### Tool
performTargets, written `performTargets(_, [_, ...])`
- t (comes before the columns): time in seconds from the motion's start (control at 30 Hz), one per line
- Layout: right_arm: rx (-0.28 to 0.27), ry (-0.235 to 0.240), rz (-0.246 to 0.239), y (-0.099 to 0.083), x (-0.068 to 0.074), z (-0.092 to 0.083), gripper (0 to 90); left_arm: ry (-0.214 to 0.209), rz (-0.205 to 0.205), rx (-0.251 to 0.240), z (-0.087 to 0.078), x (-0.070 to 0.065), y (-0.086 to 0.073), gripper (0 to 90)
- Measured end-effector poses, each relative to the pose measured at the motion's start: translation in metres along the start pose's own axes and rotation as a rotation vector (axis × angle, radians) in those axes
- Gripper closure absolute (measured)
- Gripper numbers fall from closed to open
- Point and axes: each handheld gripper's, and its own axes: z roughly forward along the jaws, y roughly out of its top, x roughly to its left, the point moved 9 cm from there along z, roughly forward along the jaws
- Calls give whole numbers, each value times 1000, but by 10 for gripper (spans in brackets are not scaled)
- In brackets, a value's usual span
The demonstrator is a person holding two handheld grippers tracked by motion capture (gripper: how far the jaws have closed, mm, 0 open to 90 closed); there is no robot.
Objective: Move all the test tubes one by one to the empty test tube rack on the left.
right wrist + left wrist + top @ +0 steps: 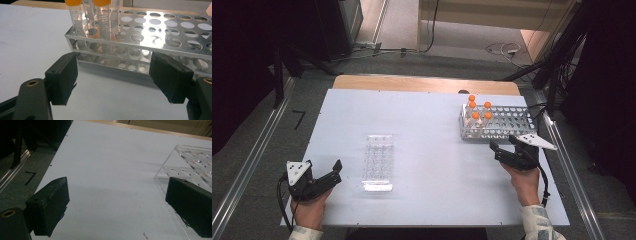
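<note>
Left tool (328, 172) sits at 7 o'clock on the table (427, 115), near the front-left edge, jaws spread wide, nothing between them; the left gripper view shows bare white surface between its jaws (117, 195). Just beside it toward 3 o'clock lies the clear plastic well plate (378, 162), flat, long axis running 12 to 6, its near short edge close to the table's front; the plate corner (175, 162) sits just past the right-hand jaw in the left gripper view, can't tell if touching. Open table from the plate across the centre to the right side, and all along the back-left quarter up to the wooden strip at the far edge. At 2 o'clock stands the metal tube rack (497, 122), long side parallel to the far edge, close to the table's right edge. Orange-capped tubes (480, 111) stand upright in its left end; other holes are vacant. Right tool (506, 146) hovers just in front of the rack's near edge, at 4 o'clock, jaws wide, holding nothing; the rack's front rail (140, 47) runs across behind both jaws, apart from them.
</note>
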Motion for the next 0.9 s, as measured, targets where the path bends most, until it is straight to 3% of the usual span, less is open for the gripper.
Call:
performTargets(0.53, [-21, -2, -19, 20, 5, 25, 331, 1, -1, 0, 0, 0, 0, 48])
performTargets(0.9, [-28, -28, -43, 32, 9, 45, 502, -1, -6, -2, 0, 1, 1, 49])
